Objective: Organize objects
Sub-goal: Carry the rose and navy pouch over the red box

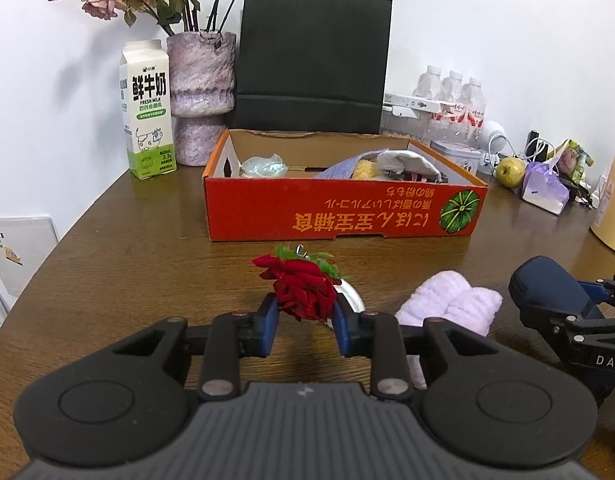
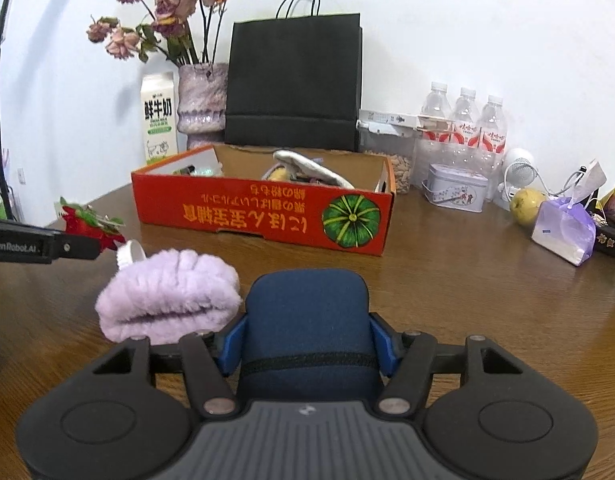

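A: What has the left gripper (image 1: pixel 303 312) got?

B: Its blue pads are clamped on a red rose (image 1: pixel 303 288), one on each side of the bloom. The jaws stand narrow. The bloom faces the camera and the green leaves at its base point away, toward the orange box (image 1: pixel 339 208), so its long axis runs away from the gripper. It looks lifted just above the desk (image 1: pixel 147 264), though I cannot tell the gap for certain.

A: And the right gripper (image 2: pixel 307 340)?

B: About half open, gripping a dark blue pouch (image 2: pixel 307 312). The pads press its two sides. The pouch lies lengthwise along the fingers, its rounded end toward the box, its zipper seam across near the gripper.

A: What lies around them?

B: A folded lilac towel (image 2: pixel 167 292) sits on the desk between the two grippers, just beside the pouch. A white object peeks out behind the rose; I cannot tell what it is. The box stands further back, open, with cloth items inside. Behind it are a black paper bag (image 1: pixel 313 60), a vase of dried flowers (image 1: pixel 199 92) and a milk carton (image 1: pixel 147 108).
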